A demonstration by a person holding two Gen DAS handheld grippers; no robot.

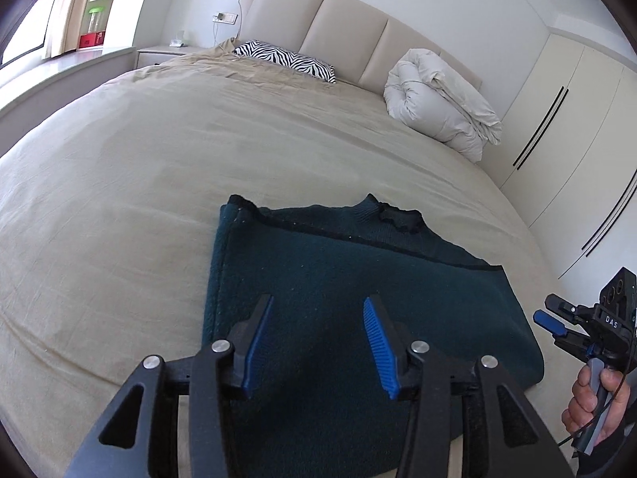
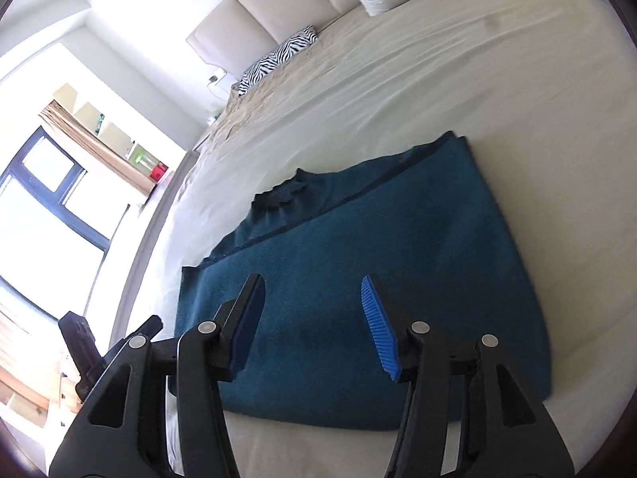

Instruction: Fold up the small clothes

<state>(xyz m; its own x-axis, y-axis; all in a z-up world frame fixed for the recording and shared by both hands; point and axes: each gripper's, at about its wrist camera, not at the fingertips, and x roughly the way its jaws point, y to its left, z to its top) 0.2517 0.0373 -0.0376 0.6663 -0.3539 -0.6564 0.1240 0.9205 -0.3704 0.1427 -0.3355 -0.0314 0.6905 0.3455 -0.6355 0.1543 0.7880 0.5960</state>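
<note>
**Folded sweater under a parted claw**

The right claw [image 2: 312, 320], with black arms and blue ribbed pads, hangs with jaws apart over a folded dark teal knitted sweater [image 2: 398, 247] (collar toward the window side). It lies flat on the beige-sheeted bed [image 2: 458, 59]. A zebra-striped pillow [image 2: 278, 59] sits near the padded headboard.

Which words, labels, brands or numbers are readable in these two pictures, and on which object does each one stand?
"DAS": white letters on the black body of the right gripper, seen in the left wrist view.
The red box on the window shelf: any print is too small to read.
The sweater, zebra pillow and bed sheet show no text.
</note>
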